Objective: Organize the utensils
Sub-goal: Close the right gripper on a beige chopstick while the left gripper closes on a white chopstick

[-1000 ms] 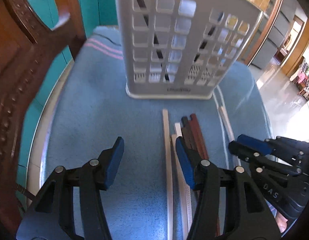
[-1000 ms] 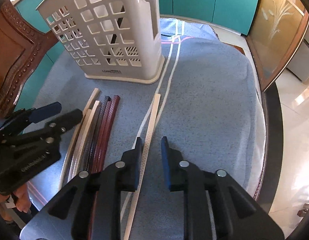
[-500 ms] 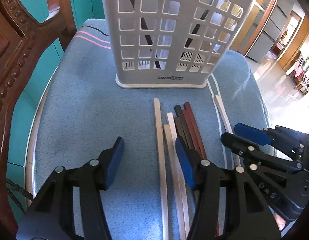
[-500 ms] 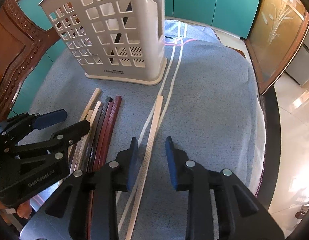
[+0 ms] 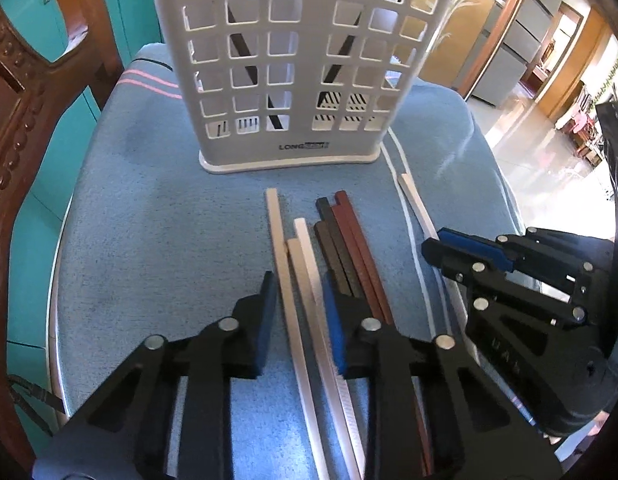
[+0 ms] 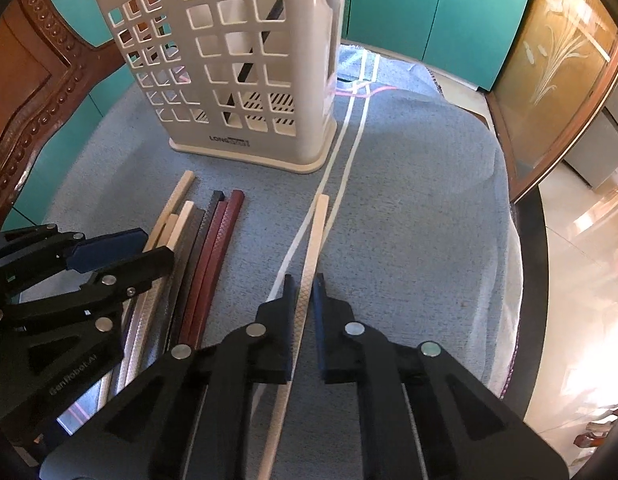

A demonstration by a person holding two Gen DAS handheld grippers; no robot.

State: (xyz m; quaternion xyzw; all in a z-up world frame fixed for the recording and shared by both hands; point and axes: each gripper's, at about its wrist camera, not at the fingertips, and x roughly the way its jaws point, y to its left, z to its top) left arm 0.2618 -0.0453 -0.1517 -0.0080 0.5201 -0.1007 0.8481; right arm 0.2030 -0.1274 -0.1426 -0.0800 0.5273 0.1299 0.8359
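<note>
Lying just in front of the white caddy, the lone cream chopstick sits between the right gripper's nearly closed jaws, while the left gripper gapes over three cream chopsticks; light, stiff, slippery—grip mid-shaft.

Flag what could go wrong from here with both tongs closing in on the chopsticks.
1. The left tongs straddle several touching white chopsticks, so they may grab more than one.
2. The right tongs bracket the lone white chopstick lying along the cloth's white stripe; closing low could pinch the blue cloth.
</note>
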